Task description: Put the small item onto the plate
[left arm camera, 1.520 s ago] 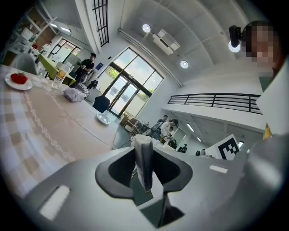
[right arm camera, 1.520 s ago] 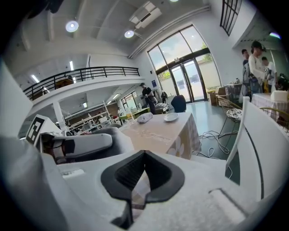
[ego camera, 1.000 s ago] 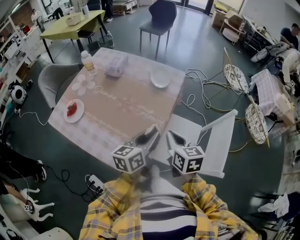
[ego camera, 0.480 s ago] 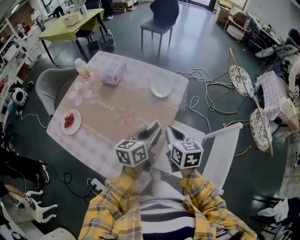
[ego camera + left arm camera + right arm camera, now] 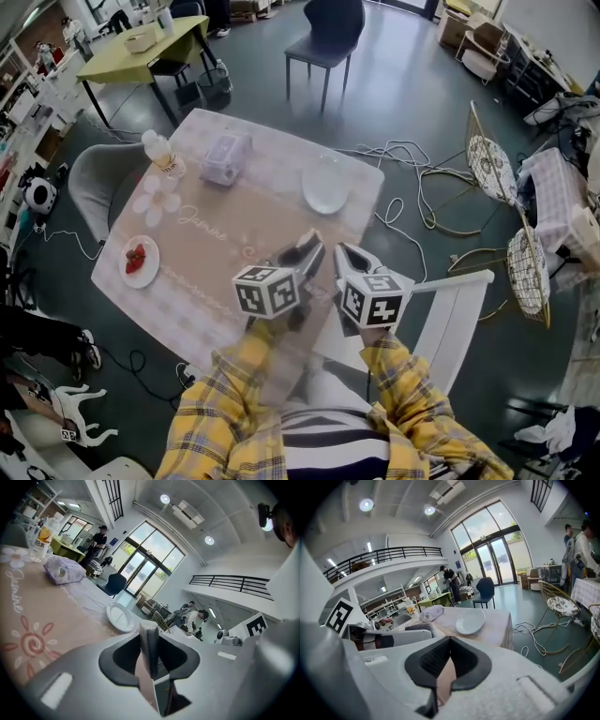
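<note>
Left gripper (image 5: pixel 309 246), right gripper (image 5: pixel 345 253); two plates (image 5: pixel 325 185) (image 5: pixel 151 249).

On the table (image 5: pixel 246 223), near plate (image 5: pixel 146 275) lies left, far plate (image 5: pixel 325 187) right.

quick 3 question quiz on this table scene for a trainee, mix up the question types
1. True or false: the larger white plate has nothing on it.
2. What lies on the smaller plate? A) strawberries B) bread C) a spoon
3. Which holds something between its jaws: the left gripper, the right gripper, or neither?

Key: 1 true; 2 A; 3 neither, as both pairs of jaws are together with nothing between them.
</note>
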`<move>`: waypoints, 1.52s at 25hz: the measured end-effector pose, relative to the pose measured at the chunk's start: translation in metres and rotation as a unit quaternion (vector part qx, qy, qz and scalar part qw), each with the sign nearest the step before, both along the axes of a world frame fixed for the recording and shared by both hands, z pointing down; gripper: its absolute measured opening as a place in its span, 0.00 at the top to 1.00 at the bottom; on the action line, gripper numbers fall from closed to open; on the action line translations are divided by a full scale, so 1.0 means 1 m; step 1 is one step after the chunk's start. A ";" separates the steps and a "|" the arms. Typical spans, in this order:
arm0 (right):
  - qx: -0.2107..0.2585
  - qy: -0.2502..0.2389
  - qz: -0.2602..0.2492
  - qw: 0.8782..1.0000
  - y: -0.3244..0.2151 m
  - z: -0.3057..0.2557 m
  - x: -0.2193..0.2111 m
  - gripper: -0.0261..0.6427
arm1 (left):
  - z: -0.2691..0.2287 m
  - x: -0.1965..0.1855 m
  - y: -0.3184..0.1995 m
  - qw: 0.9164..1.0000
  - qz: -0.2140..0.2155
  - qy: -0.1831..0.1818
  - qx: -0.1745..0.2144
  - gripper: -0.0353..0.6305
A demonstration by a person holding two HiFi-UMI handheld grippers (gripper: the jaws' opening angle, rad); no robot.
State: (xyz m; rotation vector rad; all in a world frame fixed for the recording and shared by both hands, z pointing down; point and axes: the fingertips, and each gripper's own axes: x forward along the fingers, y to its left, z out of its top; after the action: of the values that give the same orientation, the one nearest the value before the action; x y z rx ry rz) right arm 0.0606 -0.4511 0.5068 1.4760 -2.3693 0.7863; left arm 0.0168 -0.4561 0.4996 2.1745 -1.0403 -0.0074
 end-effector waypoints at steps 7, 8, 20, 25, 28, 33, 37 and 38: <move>0.004 0.001 0.002 1.000 -0.046 0.001 0.002 0.96 | 0.005 0.008 -0.042 1.000 -0.003 -0.001 -0.007 0.79; 0.005 0.003 0.001 1.000 -0.051 0.001 0.002 0.96 | 0.004 0.009 -0.047 1.000 -0.003 0.000 -0.007 0.79; 0.013 0.014 0.001 1.000 -0.109 0.014 0.007 0.96 | 0.020 0.015 -0.107 1.000 -0.017 0.006 -0.023 0.79; 0.012 0.021 0.006 1.000 -0.125 0.020 0.012 0.96 | 0.025 0.021 -0.128 0.999 -0.016 0.006 -0.034 0.79; 0.007 0.021 0.009 1.000 -0.130 0.027 0.016 0.96 | 0.031 0.024 -0.138 0.999 -0.018 0.007 -0.044 0.79; 0.012 0.014 0.016 1.000 -0.131 0.025 0.016 0.96 | 0.040 0.030 -0.146 0.998 -0.003 -0.005 -0.056 0.79; 0.015 0.017 0.017 1.000 -0.132 0.027 0.016 0.96 | 0.046 0.032 -0.152 0.998 0.006 -0.031 -0.062 0.79; 0.013 0.018 0.018 1.000 -0.131 0.029 0.017 0.96 | 0.047 0.033 -0.153 0.997 0.009 -0.029 -0.064 0.79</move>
State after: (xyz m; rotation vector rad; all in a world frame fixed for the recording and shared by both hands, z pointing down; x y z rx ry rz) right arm 0.0771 -0.5822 0.5354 1.5349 -2.3421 0.7341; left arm 0.0498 -0.6094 0.5468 2.0776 -1.0261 0.1289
